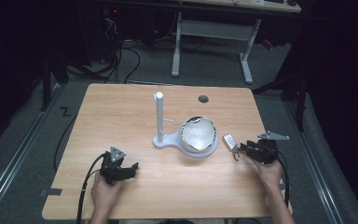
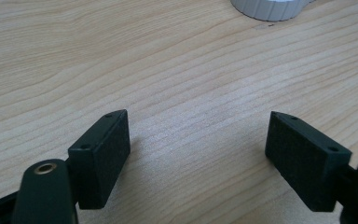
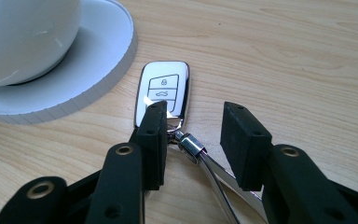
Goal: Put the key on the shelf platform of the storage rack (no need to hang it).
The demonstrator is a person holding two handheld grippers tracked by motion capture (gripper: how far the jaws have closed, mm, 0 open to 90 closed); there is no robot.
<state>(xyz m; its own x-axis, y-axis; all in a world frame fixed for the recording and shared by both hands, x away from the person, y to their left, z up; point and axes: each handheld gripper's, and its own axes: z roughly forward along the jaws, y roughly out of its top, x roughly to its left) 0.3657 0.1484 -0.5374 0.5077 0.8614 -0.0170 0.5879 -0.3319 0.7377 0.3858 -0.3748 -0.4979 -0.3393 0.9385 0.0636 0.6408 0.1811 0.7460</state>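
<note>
Bright, even overhead light on the table (image 1: 121, 116) — dark surroundings, soft shadows, slight blur.

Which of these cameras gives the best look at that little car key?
The right gripper view: the car key lies close, its buttons readable, between the open right gripper jaws. The high view shows it small, beside the white stand.

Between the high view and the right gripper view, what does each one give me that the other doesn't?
High view alone: the white upright post on the stand, the left gripper open over bare wood, and the round hole in the wooden table. Right gripper view alone: the button icons on the silver car key fob and its metal ring link between open jaws. Both: fob, white dome, table.
</note>
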